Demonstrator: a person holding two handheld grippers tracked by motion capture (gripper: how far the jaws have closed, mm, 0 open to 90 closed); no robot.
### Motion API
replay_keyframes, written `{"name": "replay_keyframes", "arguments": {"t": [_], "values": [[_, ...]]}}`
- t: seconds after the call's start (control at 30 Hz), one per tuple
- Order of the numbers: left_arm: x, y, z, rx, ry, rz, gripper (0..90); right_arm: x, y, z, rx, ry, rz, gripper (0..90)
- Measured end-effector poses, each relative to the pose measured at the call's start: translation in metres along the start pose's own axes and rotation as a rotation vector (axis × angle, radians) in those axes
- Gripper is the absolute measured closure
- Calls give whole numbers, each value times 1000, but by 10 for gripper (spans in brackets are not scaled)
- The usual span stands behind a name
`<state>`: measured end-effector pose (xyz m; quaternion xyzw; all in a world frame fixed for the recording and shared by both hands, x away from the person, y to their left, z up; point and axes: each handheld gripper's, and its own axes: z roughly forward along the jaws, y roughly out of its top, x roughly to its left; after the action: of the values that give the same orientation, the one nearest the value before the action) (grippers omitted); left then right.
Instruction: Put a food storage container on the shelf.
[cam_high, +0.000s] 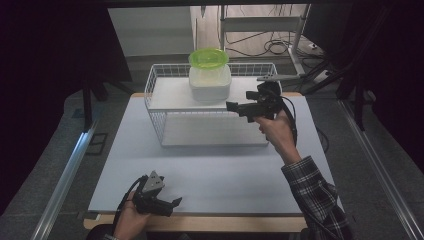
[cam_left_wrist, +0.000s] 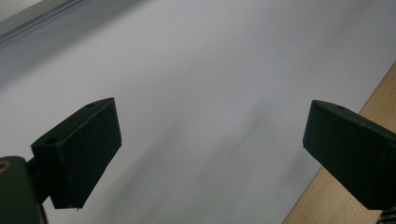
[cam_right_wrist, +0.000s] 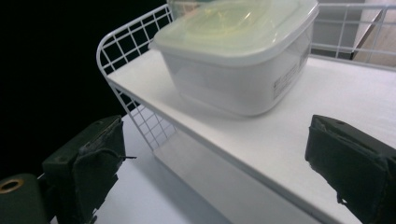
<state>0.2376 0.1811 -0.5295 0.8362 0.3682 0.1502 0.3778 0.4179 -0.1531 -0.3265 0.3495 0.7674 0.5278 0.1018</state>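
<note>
A white wire rack (cam_high: 155, 107) with a white top shelf (cam_right_wrist: 336, 98) stands at the back of the table. On that shelf sits a translucent lidded plastic container (cam_high: 210, 84) (cam_right_wrist: 243, 51), and a green bowl (cam_high: 208, 58) rests on its lid. My right gripper (cam_high: 231, 106) (cam_right_wrist: 210, 168) hovers open at the shelf's right front edge, pointing left toward the container, with nothing between its jaws. My left gripper (cam_high: 175, 204) (cam_left_wrist: 210, 154) is open low over the table's near edge, holding nothing.
A pale grey mat (cam_high: 200, 170) (cam_left_wrist: 196, 70) covers the table; its wooden edge (cam_left_wrist: 336, 196) shows at the front. The rack's lower level (cam_high: 212, 131) holds nothing. Metal rails (cam_high: 65, 180) run along both sides, and cables (cam_high: 272, 47) lie behind the rack.
</note>
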Motion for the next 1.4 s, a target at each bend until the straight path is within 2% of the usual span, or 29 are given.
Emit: {"name": "replay_keyframes", "arguments": {"t": [0.3, 0.53, 0.73, 0.93, 1.2, 1.4], "values": [[2, 0, -2, -24, -30, -20, 39, 12, -21, -6, 21, 0, -53, 35], [1, 0, -2, -30, -43, -25, 39, 15, -40, -12, 51, 0, -62, 29], [2, 0, -2, -32, -40, -25, 39, 14, -61, -18, 60, -11, -57, 30], [2, 0, -2, -35, -36, -23, 39, 10, -84, -24, 67, -47, -56, 28], [3, -1, -2, -47, -37, -40, 39, 4, -114, -30, 93, -64, -41, 30], [3, -1, -1, -40, -38, -35, 36, 0, -139, -32, 121, -105, -54, 22]]}}
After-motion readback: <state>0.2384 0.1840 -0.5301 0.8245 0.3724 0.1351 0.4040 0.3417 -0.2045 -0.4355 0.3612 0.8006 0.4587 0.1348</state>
